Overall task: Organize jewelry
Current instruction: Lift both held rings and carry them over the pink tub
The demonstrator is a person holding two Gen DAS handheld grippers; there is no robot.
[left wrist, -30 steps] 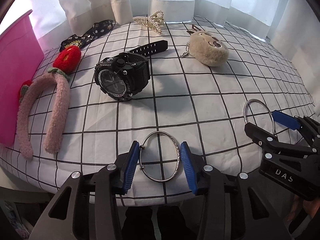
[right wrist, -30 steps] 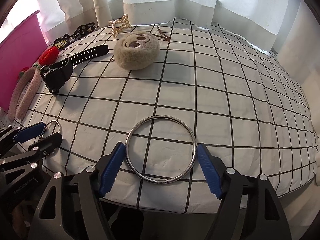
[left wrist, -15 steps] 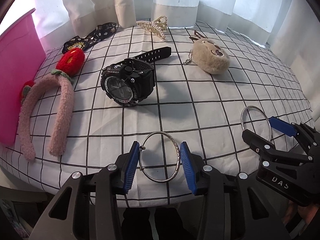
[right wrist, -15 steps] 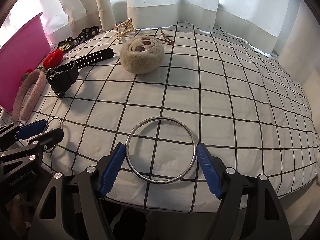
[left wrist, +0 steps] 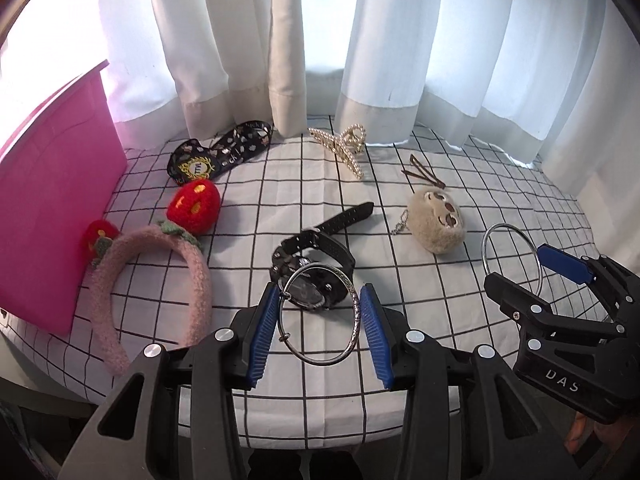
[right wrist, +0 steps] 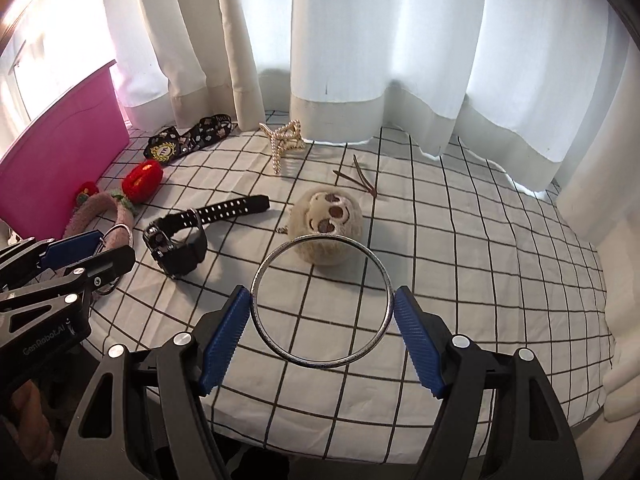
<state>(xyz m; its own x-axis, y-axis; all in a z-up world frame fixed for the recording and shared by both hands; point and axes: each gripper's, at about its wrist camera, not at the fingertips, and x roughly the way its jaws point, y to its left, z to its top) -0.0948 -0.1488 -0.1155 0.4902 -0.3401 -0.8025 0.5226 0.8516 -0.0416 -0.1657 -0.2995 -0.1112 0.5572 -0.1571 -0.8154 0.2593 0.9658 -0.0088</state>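
Observation:
My left gripper (left wrist: 319, 314) is shut on a small silver bangle (left wrist: 354, 316) and holds it above the checked cloth, in front of the black watch (left wrist: 320, 254). My right gripper (right wrist: 320, 312) is shut on a larger plain silver bangle (right wrist: 260, 280), lifted in front of the plush sloth keychain (right wrist: 328, 224). Each gripper shows in the other's view: the right one (left wrist: 536, 276) with its ring (left wrist: 486, 248), the left one (right wrist: 92, 246) at far left.
A pink bin (left wrist: 48, 184) stands at the left. On the cloth lie a pink headband with red strawberries (left wrist: 192, 280), a black patterned band (left wrist: 224, 152), a pearl hair claw (left wrist: 344, 144) and brown hairpins (left wrist: 424, 172). White curtains hang behind.
Both grippers have risen from the cloth with their bangles and tilted up, so the curtains and far items now show. Both bangles were lying on the cloth before.

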